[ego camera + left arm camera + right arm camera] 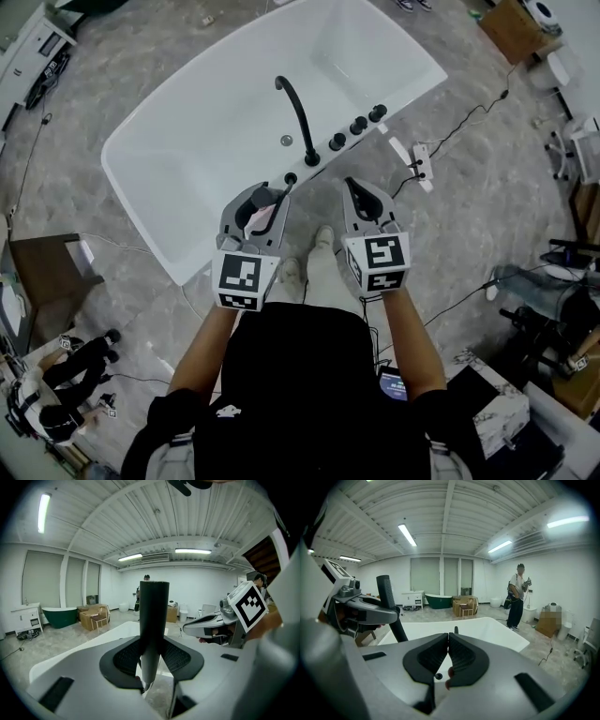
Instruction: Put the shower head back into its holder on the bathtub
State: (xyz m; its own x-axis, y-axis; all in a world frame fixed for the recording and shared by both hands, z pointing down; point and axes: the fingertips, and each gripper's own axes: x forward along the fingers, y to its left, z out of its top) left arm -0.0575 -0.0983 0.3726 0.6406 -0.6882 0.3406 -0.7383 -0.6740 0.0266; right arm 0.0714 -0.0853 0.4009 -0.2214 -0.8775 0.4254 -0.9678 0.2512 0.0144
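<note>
Left tool (262, 199) clamps shower head (153, 616) beside bathtub (187, 159) on marbled floor (469, 216).

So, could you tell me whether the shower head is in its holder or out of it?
Out: the left gripper holds the shower head upright, its lower end hanging free.

Open tub basin (216, 122) ahead, black spout (302, 122) and knobs (358, 125) crowding its near edge
</note>
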